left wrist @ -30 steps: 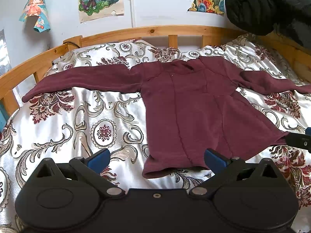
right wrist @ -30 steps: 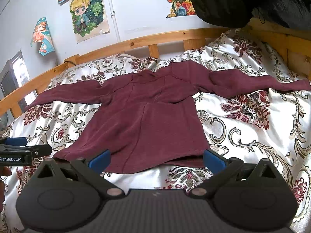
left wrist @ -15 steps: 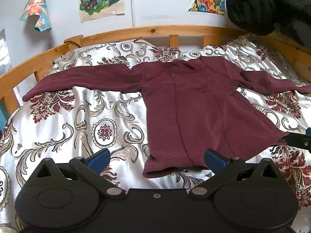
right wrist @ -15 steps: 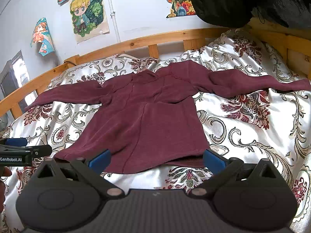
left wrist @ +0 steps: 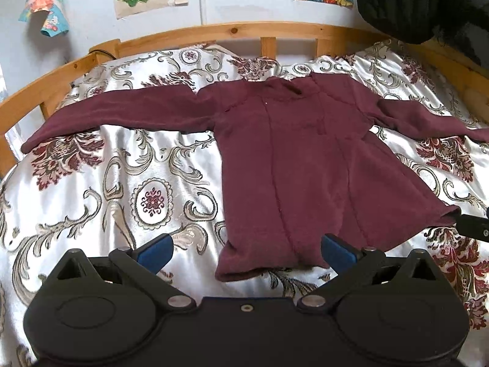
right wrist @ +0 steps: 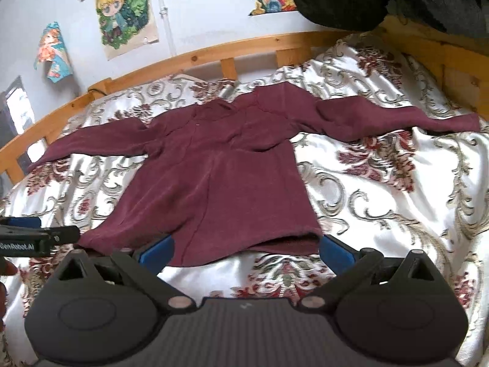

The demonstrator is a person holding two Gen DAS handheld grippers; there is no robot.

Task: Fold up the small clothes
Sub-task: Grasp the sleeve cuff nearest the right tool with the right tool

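Observation:
A maroon long-sleeved top (left wrist: 299,165) lies flat on the bed, sleeves spread to both sides, hem toward me; it also shows in the right wrist view (right wrist: 214,177). My left gripper (left wrist: 246,252) is open, hovering just over the hem's left corner. My right gripper (right wrist: 244,249) is open, hovering just over the hem's right corner. Neither holds cloth. The right gripper's tip shows at the right edge of the left wrist view (left wrist: 473,224); the left gripper shows at the left edge of the right wrist view (right wrist: 36,237).
The bed has a white satin cover with dark red floral pattern (left wrist: 122,189). A wooden rail (left wrist: 232,30) runs along the far side and both ends. A black jacket (left wrist: 421,0) hangs at the upper right. Posters hang on the wall.
Both grippers have dipped slightly and tilted down toward the hem; the top lies as before. Jaws stay open.

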